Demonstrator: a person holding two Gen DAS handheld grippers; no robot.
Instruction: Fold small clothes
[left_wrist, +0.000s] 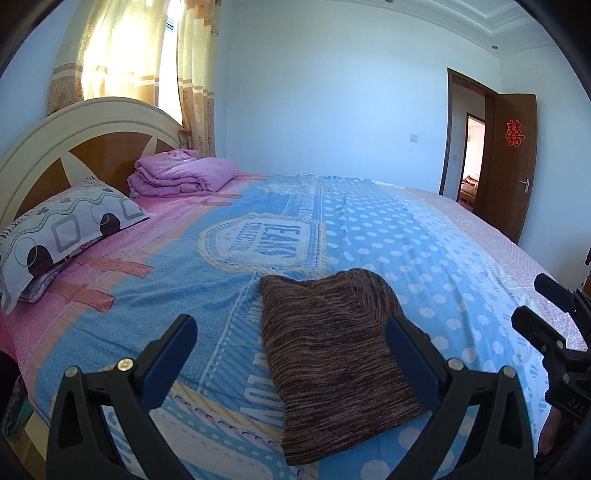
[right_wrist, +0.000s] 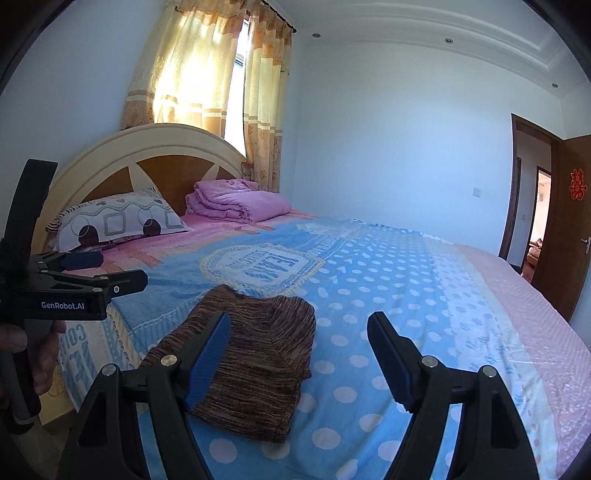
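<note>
On the near part of the bedspread (left_wrist: 406, 236), close to the edge of the bed, lies a brown knitted garment (left_wrist: 332, 354), already doubled into a rough oblong. Its long axis runs away from the cameras, toward the far side of the bed, slightly slanted. The left gripper (left_wrist: 291, 328) hangs above it with its fingers spread wide and holding nothing; the garment sits between them, so this arm looks the nearer. The right gripper (right_wrist: 299, 328) is likewise spread and empty, with the garment (right_wrist: 255, 350) lying under its left finger and off to its left. The knit is soft, ribbed and streaked in brown and pink, its far end rounded. The bedspread is smooth printed cotton, blue with white dots.
</note>
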